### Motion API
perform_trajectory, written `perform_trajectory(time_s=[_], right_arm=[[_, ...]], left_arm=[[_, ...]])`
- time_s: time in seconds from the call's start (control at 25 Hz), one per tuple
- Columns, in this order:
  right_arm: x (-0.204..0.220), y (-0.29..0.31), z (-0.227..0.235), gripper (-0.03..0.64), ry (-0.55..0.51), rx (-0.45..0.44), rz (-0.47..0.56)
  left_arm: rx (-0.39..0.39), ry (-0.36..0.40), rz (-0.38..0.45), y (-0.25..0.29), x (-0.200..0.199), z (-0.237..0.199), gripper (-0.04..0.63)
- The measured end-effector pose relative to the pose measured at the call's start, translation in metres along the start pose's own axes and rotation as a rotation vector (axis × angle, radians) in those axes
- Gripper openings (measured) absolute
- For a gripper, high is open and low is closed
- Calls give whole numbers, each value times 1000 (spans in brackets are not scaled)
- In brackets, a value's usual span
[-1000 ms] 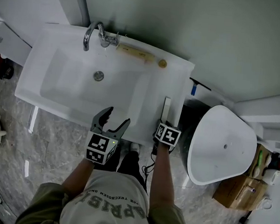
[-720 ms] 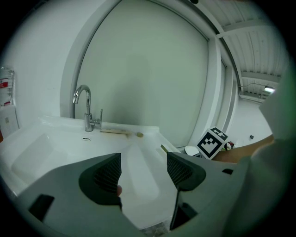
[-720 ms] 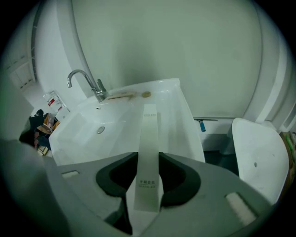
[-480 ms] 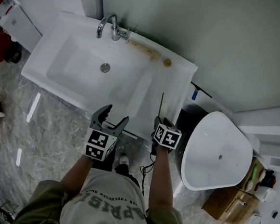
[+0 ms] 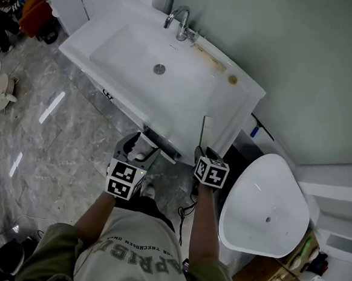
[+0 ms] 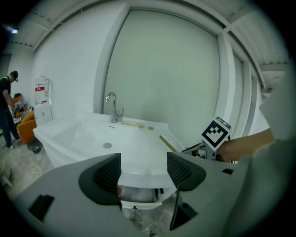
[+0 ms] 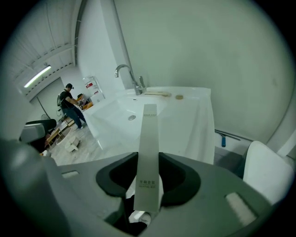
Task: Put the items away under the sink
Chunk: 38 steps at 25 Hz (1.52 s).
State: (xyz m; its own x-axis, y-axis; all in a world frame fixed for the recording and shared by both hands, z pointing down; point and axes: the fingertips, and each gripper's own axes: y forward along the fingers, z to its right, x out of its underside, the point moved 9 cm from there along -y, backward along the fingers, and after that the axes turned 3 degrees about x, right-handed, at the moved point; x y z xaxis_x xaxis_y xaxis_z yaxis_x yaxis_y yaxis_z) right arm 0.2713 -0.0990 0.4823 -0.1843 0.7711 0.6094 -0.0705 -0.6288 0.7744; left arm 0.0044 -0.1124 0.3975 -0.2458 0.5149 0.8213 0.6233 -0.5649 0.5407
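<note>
Little shows under the sink [image 5: 110,47]. The open drawer [image 6: 138,195] below it appears only past the left gripper [image 6: 145,172], cut off by that gripper's body, and as a sliver in the head view. The print on the slim white box [image 7: 149,134] is too small to read, and its lower end is sunk in the throat. Both forearms reach up from the frame's bottom, side by side. The left jaws stand apart with nothing between them, at the sink's front edge. The right gripper [image 7: 148,178] is clamped on the box, which juts over the sink's right corner. Marbled floor [image 5: 55,133] spreads left, and a white bowl fixture [image 5: 262,204] crowds the right.
</note>
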Motion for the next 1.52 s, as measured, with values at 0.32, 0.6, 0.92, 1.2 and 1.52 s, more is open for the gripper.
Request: perform_trajectory(time_s=[0.32, 0.6, 0.92, 1.2, 1.52], right_arm=[[28, -9, -29, 143, -134, -125, -14], [49, -19, -60, 143, -212, -204, -11], [64, -29, -94, 143, -306, -264, -24], [93, -34, -128, 143, -316, -238, -61], [136, -29, -167, 143, -160, -162, -92]], left_arm=[[-125, -66, -16, -49, 51, 14, 302], [-167, -100, -14, -78, 73, 21, 302], [-158, -103, -30, -94, 82, 17, 302], [-97, -78, -62, -107, 90, -8, 302], [-1, -7, -104, -116, 102, -45, 302]])
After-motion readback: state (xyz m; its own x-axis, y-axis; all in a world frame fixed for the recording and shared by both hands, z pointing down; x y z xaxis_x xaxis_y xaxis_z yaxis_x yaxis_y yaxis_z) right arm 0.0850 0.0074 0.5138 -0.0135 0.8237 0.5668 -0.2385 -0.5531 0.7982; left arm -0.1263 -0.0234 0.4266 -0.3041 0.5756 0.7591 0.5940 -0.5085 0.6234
